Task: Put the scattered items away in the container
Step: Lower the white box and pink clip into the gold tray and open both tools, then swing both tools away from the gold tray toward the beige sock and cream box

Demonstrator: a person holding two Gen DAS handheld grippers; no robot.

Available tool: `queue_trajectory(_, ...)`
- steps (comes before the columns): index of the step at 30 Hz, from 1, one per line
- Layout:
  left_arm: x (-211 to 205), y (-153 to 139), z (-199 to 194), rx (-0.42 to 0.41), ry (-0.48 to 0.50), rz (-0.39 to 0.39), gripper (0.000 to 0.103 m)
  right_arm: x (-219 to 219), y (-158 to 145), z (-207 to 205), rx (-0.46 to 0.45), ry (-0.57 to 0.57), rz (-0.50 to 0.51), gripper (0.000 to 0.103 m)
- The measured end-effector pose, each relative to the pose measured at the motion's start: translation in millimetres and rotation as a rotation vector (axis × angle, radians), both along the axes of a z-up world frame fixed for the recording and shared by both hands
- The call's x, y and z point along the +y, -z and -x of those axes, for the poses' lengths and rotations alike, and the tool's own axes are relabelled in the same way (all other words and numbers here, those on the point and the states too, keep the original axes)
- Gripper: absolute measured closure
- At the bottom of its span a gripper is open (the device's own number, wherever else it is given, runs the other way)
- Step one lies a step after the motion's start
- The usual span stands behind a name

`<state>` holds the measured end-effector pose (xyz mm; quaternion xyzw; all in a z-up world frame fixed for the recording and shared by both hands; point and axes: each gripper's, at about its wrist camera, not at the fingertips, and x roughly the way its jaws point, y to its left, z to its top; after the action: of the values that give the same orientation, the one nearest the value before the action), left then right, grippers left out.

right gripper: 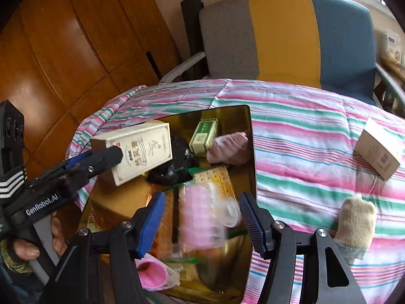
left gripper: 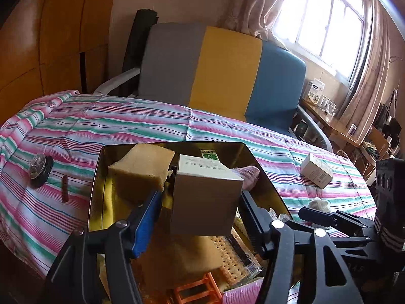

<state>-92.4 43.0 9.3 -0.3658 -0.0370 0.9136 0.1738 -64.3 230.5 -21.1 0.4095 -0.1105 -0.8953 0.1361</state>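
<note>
Two wrist fisheyes, both close above the gold tin, looking toward the striped chair.

The left wrist view looks forward and slightly down over the tin (left gripper: 96, 190), window at its right. The right wrist view looks steeply down into the same tin (right gripper: 250, 136) from its right side. Both share the tin, the striped bedspread (left gripper: 76, 131), the chair (right gripper: 281, 35) and a small carton (left gripper: 316, 169) off to the right.

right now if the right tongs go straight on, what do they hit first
Most likely the pink roller lying between the open right tongs, on top of the pile in the tin; depth is unclear.
</note>
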Motion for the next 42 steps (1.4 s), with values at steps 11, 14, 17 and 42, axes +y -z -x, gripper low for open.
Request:
queue_trajectory(11,54.1,-17.5,-58.2,0.023,0.210,-0.031,0.039,68.0,9.4,-51.3,-0.010,0.153,0.072,0.036)
queue_trajectory(14,92.4,-9.4,-74.3,0.001,0.324,0.004,0.038,97.3,18.9,-72.1,-0.029,0.227,0.070,0.035)
queue_trajectory(17,132.1,0.4,-86.4,-0.032,0.422,0.039,0.034,130.7,29.5,-95.2,-0.056,0.312,0.071,0.034)
queue_trajectory(42,277.6,80.2,-20.0,-0.282,0.464,0.178,0.034,225.9,68.3,-153.2,-0.044,0.503,-0.035,0.013)
